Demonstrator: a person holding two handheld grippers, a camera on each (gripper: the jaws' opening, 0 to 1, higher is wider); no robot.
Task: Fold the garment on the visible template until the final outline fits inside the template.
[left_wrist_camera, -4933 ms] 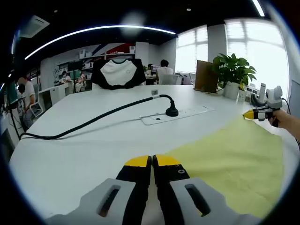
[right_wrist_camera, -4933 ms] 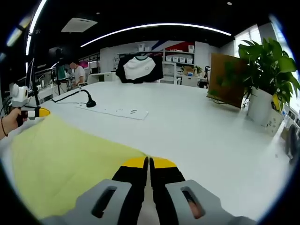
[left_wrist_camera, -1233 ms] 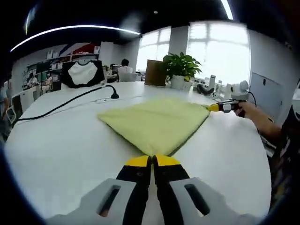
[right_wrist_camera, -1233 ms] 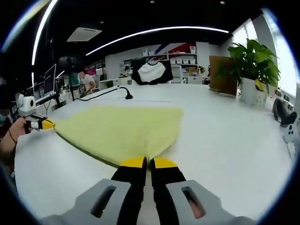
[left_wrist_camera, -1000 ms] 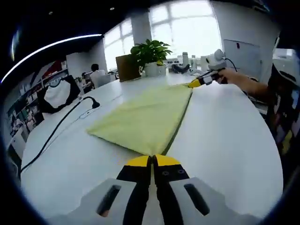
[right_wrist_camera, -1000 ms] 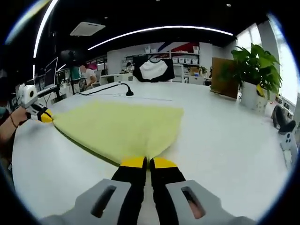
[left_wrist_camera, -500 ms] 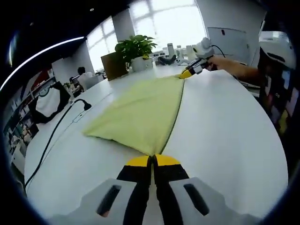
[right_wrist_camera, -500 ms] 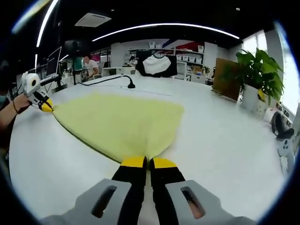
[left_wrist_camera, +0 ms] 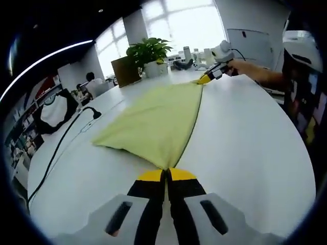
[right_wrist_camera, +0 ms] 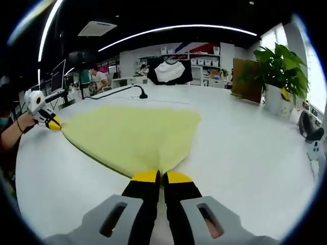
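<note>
Folding is mid-step: with each hand-held gripper, left [left_wrist_camera: 165,175] and right [right_wrist_camera: 156,177], clamped on a corner of the yellow garment [left_wrist_camera: 158,122] stretched over the desk [left_wrist_camera: 245,148], you likely lower the fold next, edges aligned.

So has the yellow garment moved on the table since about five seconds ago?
Yes. The yellow garment was flat near the power strip; now it lies doubled over, farther from the black cable.

Both views sit low and close over the white table [left_wrist_camera: 245,148], facing each other from opposite corners of the shared yellow garment [right_wrist_camera: 130,132] mid-frame.
</note>
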